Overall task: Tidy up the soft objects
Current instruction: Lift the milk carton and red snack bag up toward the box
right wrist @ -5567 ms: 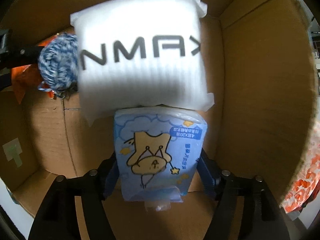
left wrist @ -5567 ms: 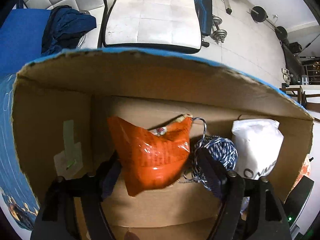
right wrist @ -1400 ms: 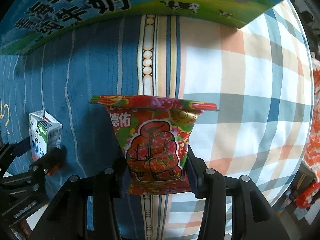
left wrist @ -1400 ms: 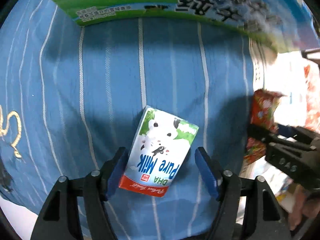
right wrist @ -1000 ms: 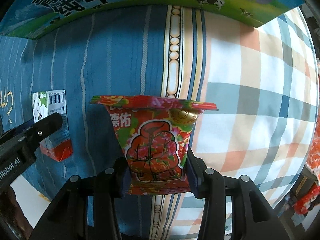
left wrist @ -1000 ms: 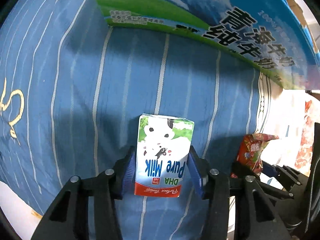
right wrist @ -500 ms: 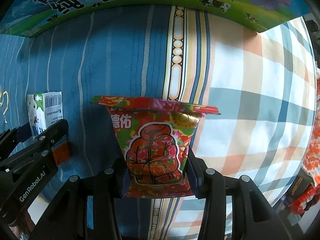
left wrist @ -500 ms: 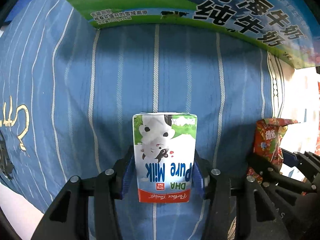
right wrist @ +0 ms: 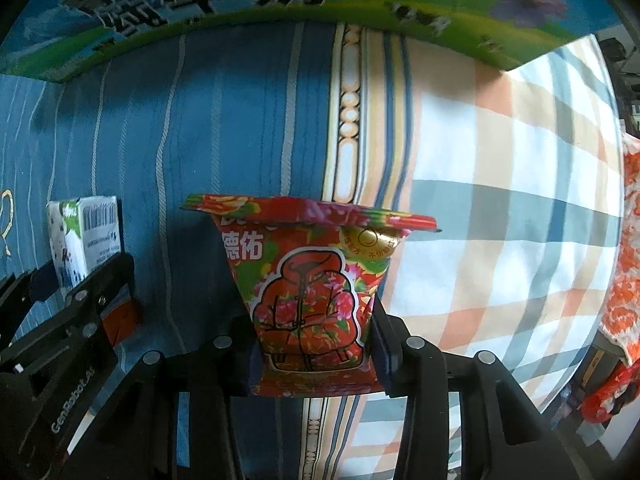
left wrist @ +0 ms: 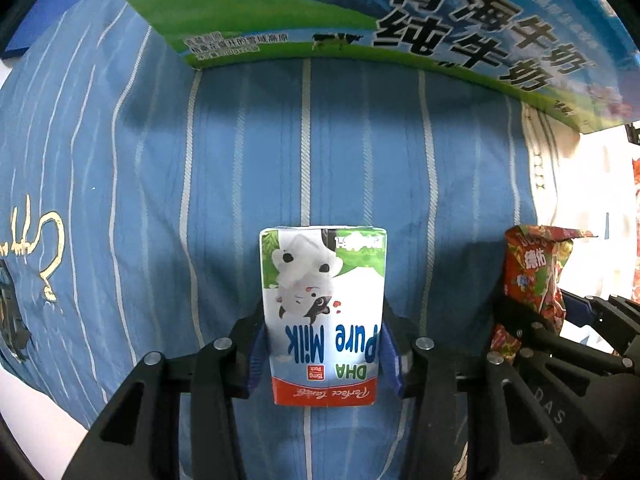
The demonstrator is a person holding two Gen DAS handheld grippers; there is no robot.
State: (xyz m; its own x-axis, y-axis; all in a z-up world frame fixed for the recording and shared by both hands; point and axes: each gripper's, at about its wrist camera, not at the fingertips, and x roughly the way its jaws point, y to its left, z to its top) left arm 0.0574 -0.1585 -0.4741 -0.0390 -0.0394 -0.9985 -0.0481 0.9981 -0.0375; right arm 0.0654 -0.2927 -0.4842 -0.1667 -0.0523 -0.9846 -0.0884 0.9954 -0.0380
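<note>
My left gripper [left wrist: 324,344] is shut on a white, green and red "Pure Milk" pack [left wrist: 323,312], held above the blue striped sheet [left wrist: 200,184]. My right gripper [right wrist: 314,348] is shut on a red flowered snack packet [right wrist: 310,300], held above the sheet where blue stripes meet a plaid cloth [right wrist: 500,220]. In the left wrist view the snack packet [left wrist: 536,276] and the right gripper show at the right edge. In the right wrist view the milk pack [right wrist: 86,236] and the left gripper show at the left edge.
The printed outer wall of a milk carton box [left wrist: 400,20] with large Chinese characters spans the top of both views [right wrist: 240,0]. An orange flowered fabric [right wrist: 624,264] lies at the far right. A gold embroidered mark [left wrist: 36,248] sits on the sheet at left.
Since 5.6 s ago both grippers left the box and took new items. Over the last second both have lifted and moved closer to the box wall.
</note>
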